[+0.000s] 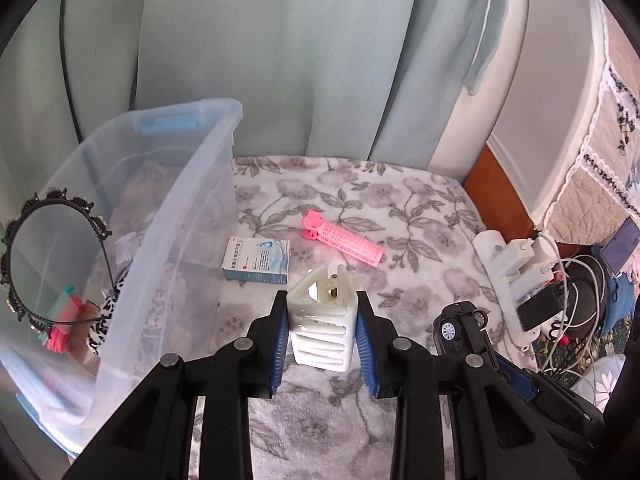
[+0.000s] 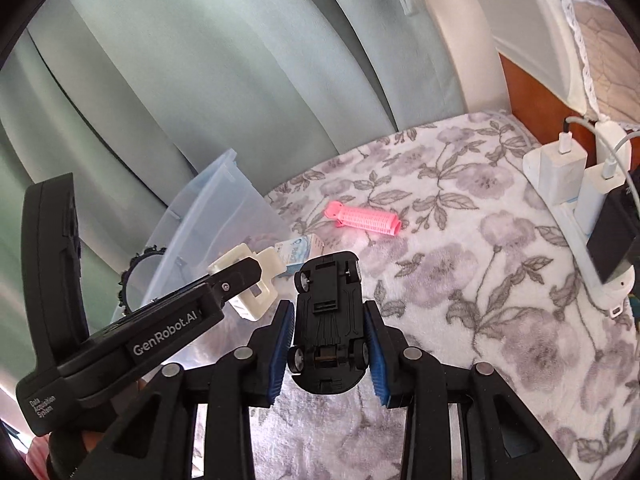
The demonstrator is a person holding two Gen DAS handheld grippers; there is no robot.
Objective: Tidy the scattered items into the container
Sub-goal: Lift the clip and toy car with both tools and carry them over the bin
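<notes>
My left gripper is shut on a white slotted plastic clip, held above the floral blanket just right of the clear plastic bin. My right gripper is shut on a black toy car, held underside up. The car also shows in the left wrist view, and the clip in the right wrist view. A pink hair roller and a small blue-and-white box lie on the blanket beyond the clip. The bin holds a black headband and other items.
A white power strip with chargers and cables lies along the blanket's right edge. Green curtains hang behind the bin and blanket. A wooden edge and quilted cover stand at the right.
</notes>
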